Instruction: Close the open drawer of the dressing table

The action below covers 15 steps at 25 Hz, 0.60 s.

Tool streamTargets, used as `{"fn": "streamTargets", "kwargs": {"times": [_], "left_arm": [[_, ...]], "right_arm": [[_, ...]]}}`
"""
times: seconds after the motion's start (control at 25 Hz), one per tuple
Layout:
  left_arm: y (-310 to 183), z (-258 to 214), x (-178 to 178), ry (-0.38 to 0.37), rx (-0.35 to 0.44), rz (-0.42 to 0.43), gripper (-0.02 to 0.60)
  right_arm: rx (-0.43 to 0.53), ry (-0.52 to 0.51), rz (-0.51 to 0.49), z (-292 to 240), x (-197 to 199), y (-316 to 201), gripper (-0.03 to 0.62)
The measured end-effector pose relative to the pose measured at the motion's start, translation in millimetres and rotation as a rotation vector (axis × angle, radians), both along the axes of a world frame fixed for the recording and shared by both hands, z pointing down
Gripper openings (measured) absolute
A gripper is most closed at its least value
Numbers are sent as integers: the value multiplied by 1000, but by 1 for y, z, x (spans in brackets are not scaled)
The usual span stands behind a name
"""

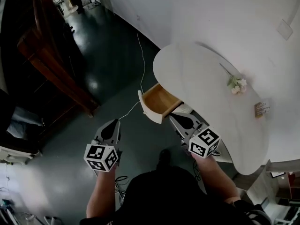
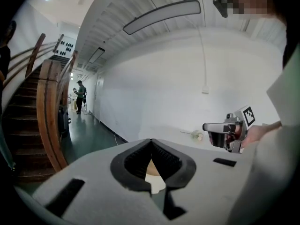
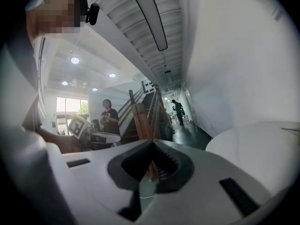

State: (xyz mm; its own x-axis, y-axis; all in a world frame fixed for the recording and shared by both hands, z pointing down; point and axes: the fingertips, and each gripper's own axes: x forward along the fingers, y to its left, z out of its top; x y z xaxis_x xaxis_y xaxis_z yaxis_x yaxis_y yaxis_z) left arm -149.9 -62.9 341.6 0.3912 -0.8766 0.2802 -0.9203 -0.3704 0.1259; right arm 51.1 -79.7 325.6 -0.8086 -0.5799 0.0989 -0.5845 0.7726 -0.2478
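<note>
step: approach. The drawer (image 1: 159, 101) is pulled well out of the dressing table (image 1: 197, 69) and nothing's touching it yet.
drawer: sticks out from the table's edge over the dark floor. The wooden inside looks empty, and the white front panel (image 1: 149, 108) is on the far end from the table.
right gripper (image 1: 177, 120): jaws pinched together at the tips, holding nothing. It sits just beside the drawer's near side, apart from it as far as I can tell.
left gripper (image 1: 112, 123): same deal, jaws closed on nothing. It hangs over the floor, apart from the drawer, on the front panel's side.
next move: my guess — no grab needed, just get a closed tip flat on the panel's outer face and push straight toward the table. The left one looks better placed for that.
watch for: an off-centre push could skew the drawer and jam it. The flower (image 1: 236, 84) on top is well clear.
</note>
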Motion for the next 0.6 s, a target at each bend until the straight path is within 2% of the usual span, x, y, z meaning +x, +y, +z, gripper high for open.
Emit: {"fn": "streamTargets", "kwargs": {"times": [0.24,0.6], "left_arm": [[-46,11,20,-7,-27,0,9],[-93,43,6,-11,-95,18,9]], "right_arm": [[-56,2,-9,21,15,-52,6],[-136,40,-34,46,-9,-88,6]]}}
